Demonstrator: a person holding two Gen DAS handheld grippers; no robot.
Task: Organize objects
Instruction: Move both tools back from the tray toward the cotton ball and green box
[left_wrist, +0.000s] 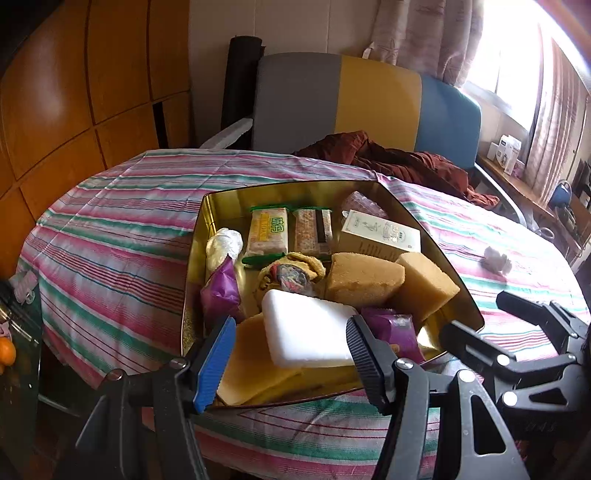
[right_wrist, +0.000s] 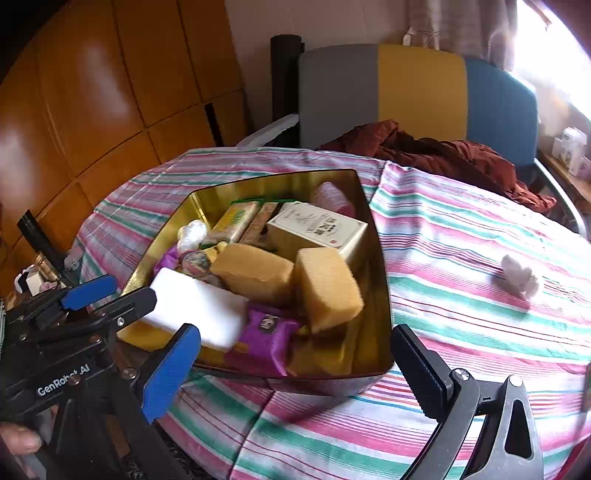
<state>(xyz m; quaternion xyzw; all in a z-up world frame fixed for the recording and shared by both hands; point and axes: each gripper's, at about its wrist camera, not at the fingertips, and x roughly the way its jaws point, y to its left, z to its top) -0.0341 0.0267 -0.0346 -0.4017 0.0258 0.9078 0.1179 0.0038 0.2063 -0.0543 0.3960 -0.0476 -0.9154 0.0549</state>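
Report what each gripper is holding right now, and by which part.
Nothing is held. The left gripper is open, its fingers on either side of the white block in the tin, apparently without clamping it. The right gripper is open and empty.

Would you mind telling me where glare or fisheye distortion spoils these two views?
Left wrist view: the window is blown out white at upper right, and the gold tin has bowed edges. Right wrist view: the same glare fills the top right corner, the wooden panels curve, and the crumpled tissue looks soft.
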